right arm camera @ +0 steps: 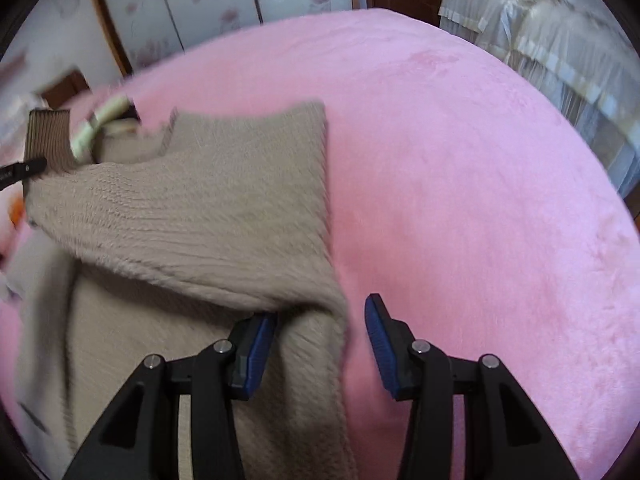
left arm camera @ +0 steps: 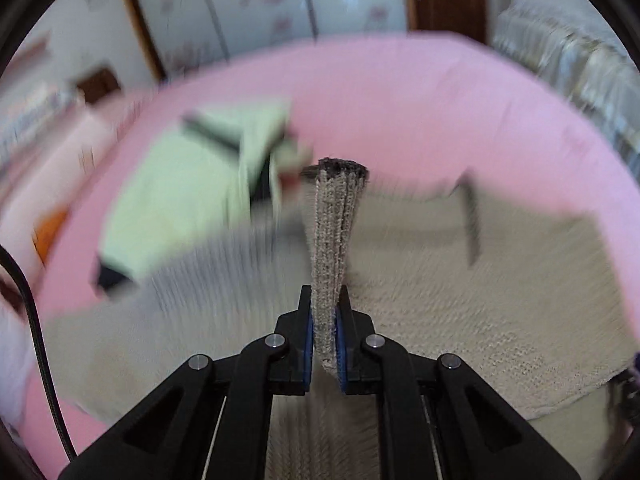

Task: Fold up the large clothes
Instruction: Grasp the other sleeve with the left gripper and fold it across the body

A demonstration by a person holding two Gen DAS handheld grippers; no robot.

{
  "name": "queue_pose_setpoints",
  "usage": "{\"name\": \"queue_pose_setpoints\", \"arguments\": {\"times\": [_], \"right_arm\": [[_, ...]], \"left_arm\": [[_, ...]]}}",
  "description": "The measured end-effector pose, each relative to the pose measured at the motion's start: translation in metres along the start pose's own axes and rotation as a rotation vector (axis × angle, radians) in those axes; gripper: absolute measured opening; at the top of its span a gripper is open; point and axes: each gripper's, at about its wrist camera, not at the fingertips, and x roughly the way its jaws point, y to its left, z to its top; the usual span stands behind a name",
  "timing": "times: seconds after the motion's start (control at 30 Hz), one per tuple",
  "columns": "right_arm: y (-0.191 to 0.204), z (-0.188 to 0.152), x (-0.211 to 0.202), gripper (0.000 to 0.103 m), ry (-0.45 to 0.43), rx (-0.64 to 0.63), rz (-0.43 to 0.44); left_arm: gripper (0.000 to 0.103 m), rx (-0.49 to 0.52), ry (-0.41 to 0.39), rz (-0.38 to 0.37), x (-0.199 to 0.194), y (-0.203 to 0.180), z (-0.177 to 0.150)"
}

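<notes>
Beige sweater (right arm camera: 208,208) on the pink bed (right arm camera: 460,160) — left gripper (left arm camera: 323,334) clamps its ribbed cuff (left arm camera: 334,240), sleeve fold underway. Right gripper (right arm camera: 320,344) gapes, gripping nothing. Body unfolded — most remains.

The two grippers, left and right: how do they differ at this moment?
The left gripper is shut on the ribbed cuff of the beige sweater; the right gripper stands open, holding nothing.

The cuff runs up between the left one's pads, while the right one's pads stand apart, with a fold of the sweater and the pink blanket between them.

Both have black arms and blue pads, and both point down at the bed.
</notes>
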Motion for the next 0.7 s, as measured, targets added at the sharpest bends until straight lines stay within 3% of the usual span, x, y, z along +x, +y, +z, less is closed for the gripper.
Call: {"name": "queue_pose_setpoints", "arguments": {"times": [0.07, 0.2, 0.33, 0.37, 0.43, 0.47, 0.53, 0.63, 0.7], "right_arm": [[0.0, -0.006, 0.0, 0.046, -0.013, -0.009, -0.011], [0.005, -0.007, -0.002, 0.019, -0.029, -0.027, 0.009], [0.014, -0.013, -0.004, 0.019, -0.054, -0.041, -0.039], [0.015, -0.013, -0.003, 0.019, -0.047, -0.044, -0.046], [0.015, -0.013, -0.004, 0.02, -0.024, -0.039, -0.042], [0.014, -0.013, -0.005, 0.022, -0.011, -0.038, -0.034], [0.013, -0.013, -0.013, 0.026, 0.016, -0.046, 0.01], [0.009, -0.011, -0.033, 0.034, 0.03, -0.072, 0.1], [0.006, -0.004, -0.053, 0.04, 0.019, -0.091, 0.177]], "left_arm": [[0.007, -0.056, 0.067, -0.017, 0.025, 0.01, -0.019], [0.007, -0.119, 0.047, -0.065, 0.033, 0.016, -0.03], [0.008, -0.187, -0.161, -0.193, -0.005, 0.031, -0.014], [0.01, -0.19, -0.161, -0.183, -0.004, 0.034, -0.012], [0.025, -0.194, -0.063, -0.146, 0.015, 0.041, -0.013], [0.026, -0.206, -0.007, -0.146, 0.024, 0.048, -0.019], [0.027, -0.253, 0.05, -0.197, 0.033, 0.064, -0.032], [0.039, -0.342, 0.034, -0.296, 0.03, 0.095, -0.044], [0.044, -0.373, 0.018, -0.299, 0.03, 0.113, -0.051]]}}
